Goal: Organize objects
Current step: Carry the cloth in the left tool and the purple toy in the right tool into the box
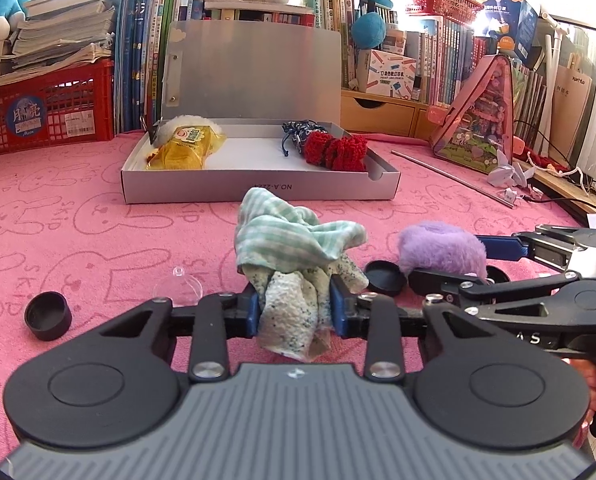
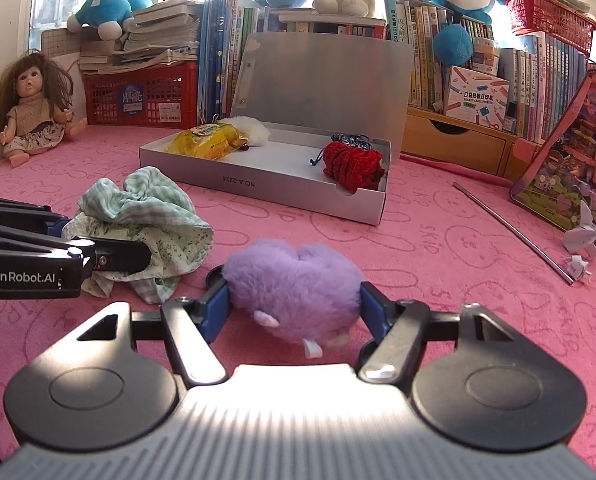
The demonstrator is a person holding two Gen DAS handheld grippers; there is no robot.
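- Left gripper (image 1: 294, 312), bottom centre, pinches the green checked cloth (image 1: 298, 240).
- Right gripper (image 2: 294, 308), bottom centre, squeezes the purple plush (image 2: 294, 284).

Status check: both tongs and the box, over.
Left tongs clamped on green cloth. Right tongs squeezing purple plush. Grey box open ahead, path clear.

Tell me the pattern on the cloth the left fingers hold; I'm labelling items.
Green-and-white check cloth, best in the left wrist view.

Both claws black w/ blue pads (image 1: 337, 306), silver screws, ribbed grey base; white "GenRobot.AI" lettering.
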